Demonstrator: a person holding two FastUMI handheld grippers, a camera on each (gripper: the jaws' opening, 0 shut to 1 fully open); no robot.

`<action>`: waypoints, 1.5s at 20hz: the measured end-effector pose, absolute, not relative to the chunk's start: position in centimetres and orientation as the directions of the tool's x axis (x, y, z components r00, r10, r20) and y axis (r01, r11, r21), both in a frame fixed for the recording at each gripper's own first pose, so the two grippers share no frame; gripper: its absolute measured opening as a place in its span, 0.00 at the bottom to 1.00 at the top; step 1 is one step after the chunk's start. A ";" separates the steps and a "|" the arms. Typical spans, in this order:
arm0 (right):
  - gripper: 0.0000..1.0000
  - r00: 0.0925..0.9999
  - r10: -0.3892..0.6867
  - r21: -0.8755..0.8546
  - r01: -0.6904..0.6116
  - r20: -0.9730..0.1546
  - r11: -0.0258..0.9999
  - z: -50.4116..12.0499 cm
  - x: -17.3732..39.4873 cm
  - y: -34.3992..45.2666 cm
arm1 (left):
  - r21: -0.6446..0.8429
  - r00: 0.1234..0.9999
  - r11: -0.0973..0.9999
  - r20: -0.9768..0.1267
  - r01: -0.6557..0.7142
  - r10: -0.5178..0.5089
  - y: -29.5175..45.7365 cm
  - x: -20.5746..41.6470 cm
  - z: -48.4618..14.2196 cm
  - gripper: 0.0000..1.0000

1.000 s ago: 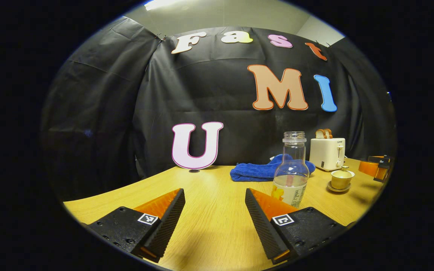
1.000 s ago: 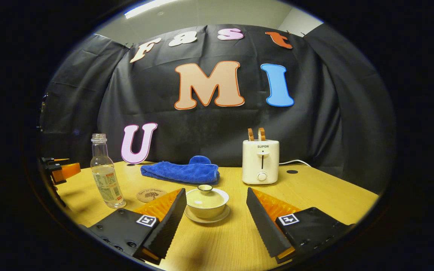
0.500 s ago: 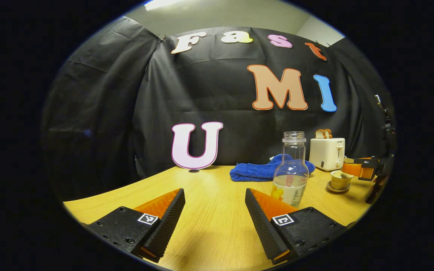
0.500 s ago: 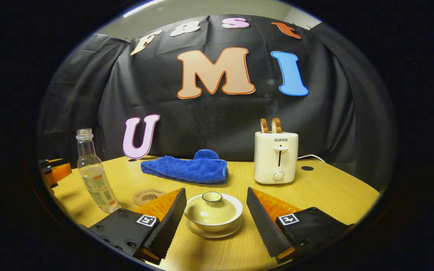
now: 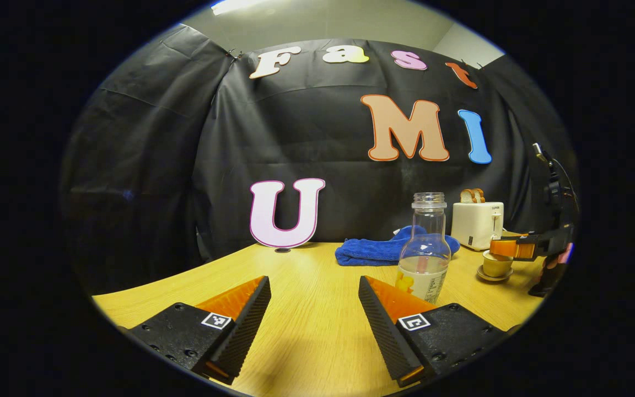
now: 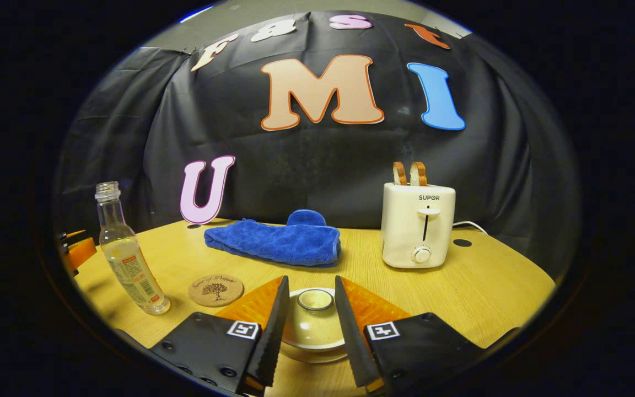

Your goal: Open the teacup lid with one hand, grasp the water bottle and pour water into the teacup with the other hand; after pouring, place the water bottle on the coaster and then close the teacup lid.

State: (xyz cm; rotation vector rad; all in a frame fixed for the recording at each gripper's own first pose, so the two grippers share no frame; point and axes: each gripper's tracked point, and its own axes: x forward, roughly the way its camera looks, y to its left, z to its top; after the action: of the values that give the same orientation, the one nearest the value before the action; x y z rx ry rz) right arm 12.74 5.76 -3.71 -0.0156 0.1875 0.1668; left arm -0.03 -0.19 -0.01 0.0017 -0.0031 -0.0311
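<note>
The cream lidded teacup [image 6: 312,331] on its saucer sits between the fingers of my right gripper [image 6: 311,278], which straddles the lid knob [image 6: 315,299]. The jaws have narrowed, with a thin gap left on each side of the knob. The left gripper view has that gripper [image 5: 510,248] hovering over the teacup [image 5: 495,266] at the far right. A clear, capless bottle [image 5: 425,251] holding a little water stands just right of my left gripper [image 5: 315,309], which is open and empty. In the right gripper view, the bottle [image 6: 127,264] stands left of the cork coaster [image 6: 216,290].
A blue towel [image 6: 276,245] lies at the back of the wooden table [image 6: 488,286]. A white toaster [image 6: 418,226] with two bread slices stands behind the teacup, on the right. Part of the left gripper [image 6: 75,251] shows at the far left edge.
My right gripper moved forward and down over the teacup, and its fingers closed in around the lid knob. The left gripper and the bottle stayed put.
</note>
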 end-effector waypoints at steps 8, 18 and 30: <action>0.31 0.971 0.149 0.001 -0.151 -0.185 0.988 -3.8 13.1 5.4 | 0.001 0.999 0.999 0.003 0.032 -0.032 -0.3 -0.1 0.0 0.94; 0.29 0.987 0.149 0.006 -0.149 -0.063 0.989 -1.9 11.2 4.9 | 0.001 0.999 0.999 0.005 0.050 -0.050 -0.5 -0.1 0.0 0.94; 0.30 0.998 0.065 0.005 -0.065 -0.009 0.998 -0.7 5.7 1.2 | -0.002 0.948 0.948 0.009 0.317 -0.317 -6.2 -1.1 0.1 0.93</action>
State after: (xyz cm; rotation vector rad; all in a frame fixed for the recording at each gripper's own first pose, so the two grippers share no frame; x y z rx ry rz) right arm 5.69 1.23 -0.70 0.0049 0.0095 0.0654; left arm -1.09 -6.21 0.09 -0.0032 -0.0088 -0.3227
